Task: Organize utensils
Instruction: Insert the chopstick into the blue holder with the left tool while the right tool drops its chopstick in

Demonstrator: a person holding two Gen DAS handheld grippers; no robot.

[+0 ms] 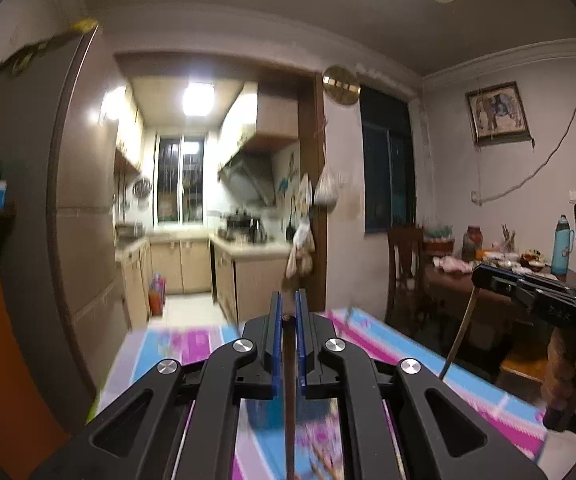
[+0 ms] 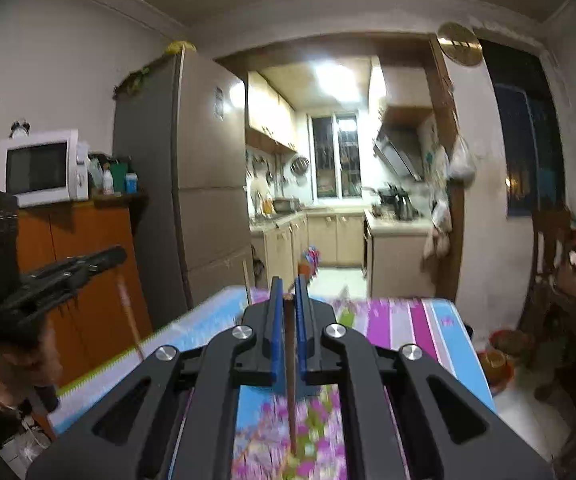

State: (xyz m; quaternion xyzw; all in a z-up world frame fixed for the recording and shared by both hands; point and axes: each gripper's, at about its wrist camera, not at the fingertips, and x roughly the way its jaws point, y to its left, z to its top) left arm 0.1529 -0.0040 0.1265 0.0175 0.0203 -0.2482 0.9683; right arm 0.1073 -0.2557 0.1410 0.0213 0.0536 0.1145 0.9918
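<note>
Two hand-held grippers raised above the table with the striped, flowered cloth, both pointing roughly level toward the kitchen doorway beyond its far edge. The left gripper has its blue pads drawn almost together on a thin brown chopstick; the stick's top end sits between the pads and its long axis hangs downward toward the cloth, crossing the gripper's pointing line at about a right angle. The right gripper is likewise nearly closed on a second chopstick, held by its upper end and hanging over the table in the same way (in the left wrist view this stick shows as a pale rod slanting down from the right gripper's tip). Neither stick's lower end can be seen touching the cloth; motion blur hides the detail. No holder or tray for utensils is visible above or beside the table, so which hand is nearer the destination cannot be told. In my judgement the coming move turns on keeping each stick's hanging axis upright while carrying it, since a pinch at one end lets it swing.
</note>
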